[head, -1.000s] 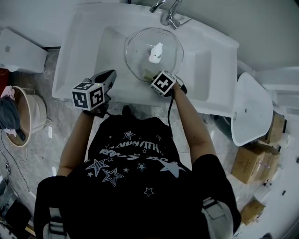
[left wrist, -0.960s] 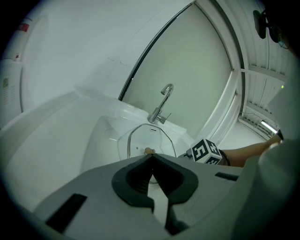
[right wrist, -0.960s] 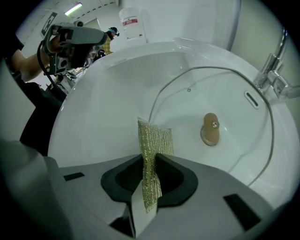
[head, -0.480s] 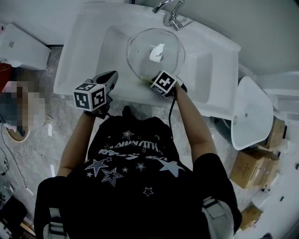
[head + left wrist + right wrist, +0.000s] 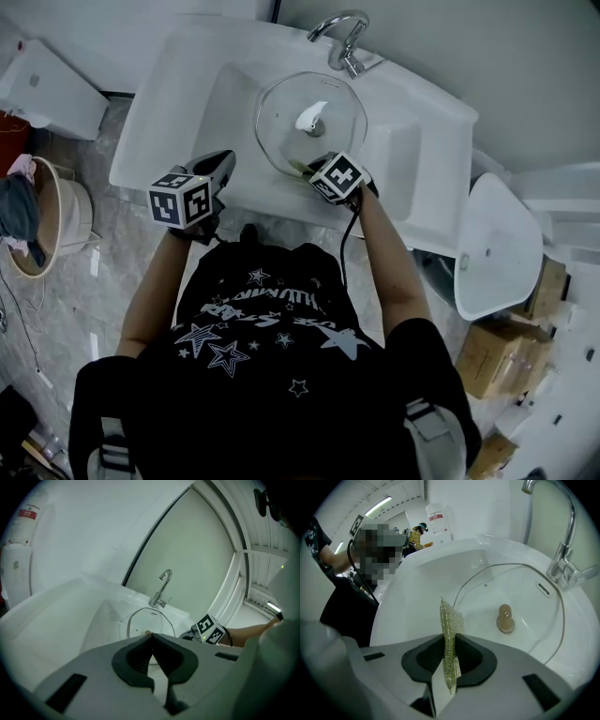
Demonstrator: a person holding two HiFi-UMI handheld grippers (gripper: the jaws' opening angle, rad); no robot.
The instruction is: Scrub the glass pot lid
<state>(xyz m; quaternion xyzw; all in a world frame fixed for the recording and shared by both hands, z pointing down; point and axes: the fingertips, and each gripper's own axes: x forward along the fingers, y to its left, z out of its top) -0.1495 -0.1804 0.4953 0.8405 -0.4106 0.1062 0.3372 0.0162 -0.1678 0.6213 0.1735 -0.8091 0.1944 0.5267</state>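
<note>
the lid [image 5: 309,122] lay flat in the sink [image 5: 178,112], knob [image 5: 505,618] up, just ahead of the right gripper [image 5: 450,654], which pinched a pad [image 5: 451,620] edge-on by the lid's near rim. the left gripper [image 5: 152,654], jaws together on nothing, hung farther left. the tap [image 5: 342,42] stood behind, likely no obstacle.

Your right tongs [image 5: 450,641] have slid a little to the right along the near rim of the lid [image 5: 281,103], carrying the pad [image 5: 451,620] with them. The knob [image 5: 312,120] now lies ahead of them and slightly more to their left. Their marker cube [image 5: 337,176] has turned slightly. You have also shifted your view: the tap [image 5: 339,42] beyond the right tongs now shows whole, and the sink [image 5: 187,84] around them sits lower in sight.
</note>
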